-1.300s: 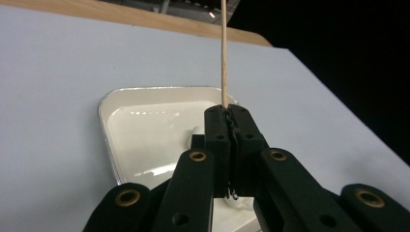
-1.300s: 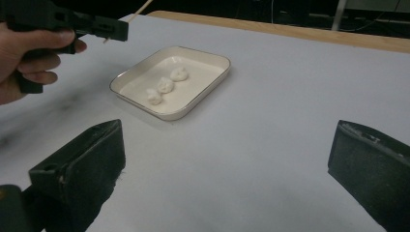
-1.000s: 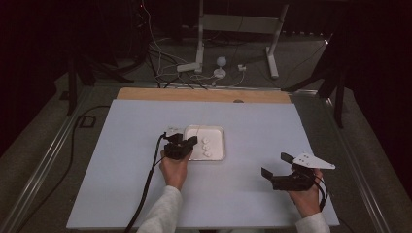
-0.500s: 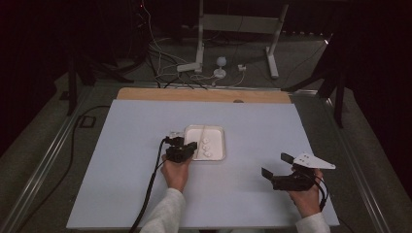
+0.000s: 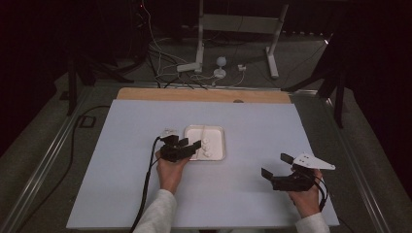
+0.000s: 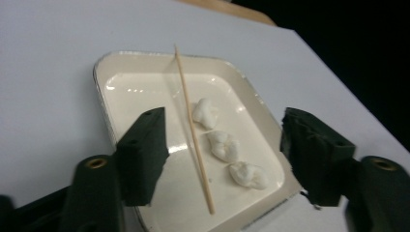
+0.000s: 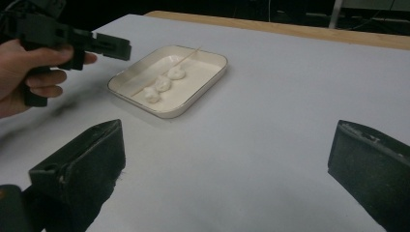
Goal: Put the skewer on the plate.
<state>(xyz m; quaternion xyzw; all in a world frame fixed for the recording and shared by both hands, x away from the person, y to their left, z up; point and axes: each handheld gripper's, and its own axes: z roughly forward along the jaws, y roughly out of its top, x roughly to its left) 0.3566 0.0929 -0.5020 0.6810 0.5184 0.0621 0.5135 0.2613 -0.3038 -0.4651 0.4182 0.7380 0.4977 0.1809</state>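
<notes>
A shallow white tray (image 5: 217,134) sits mid-table. In it lie a thin wooden skewer (image 6: 191,126) and three small white lumps (image 6: 224,145) in a row beside it. My left gripper (image 5: 190,144) hovers at the tray's near left edge. It is open and its jaws have just been opening. In the left gripper view the skewer lies loose on the tray floor (image 6: 140,92) between the spread jaws, touching neither pad. My right gripper (image 5: 275,165) is open and holds nothing, well to the right of the tray (image 7: 208,82) above bare table.
The table has a pale sheet (image 5: 121,145) over it and a wooden strip (image 5: 194,94) along its far edge. Stand legs and cables (image 5: 214,68) lie on the floor beyond. A black cable (image 5: 145,189) trails from the left gripper along the person's sleeve.
The left gripper's jaws have spread apart at the tray's edge, and the hand has barely shifted. The right hand and its gripper have stayed in place.
</notes>
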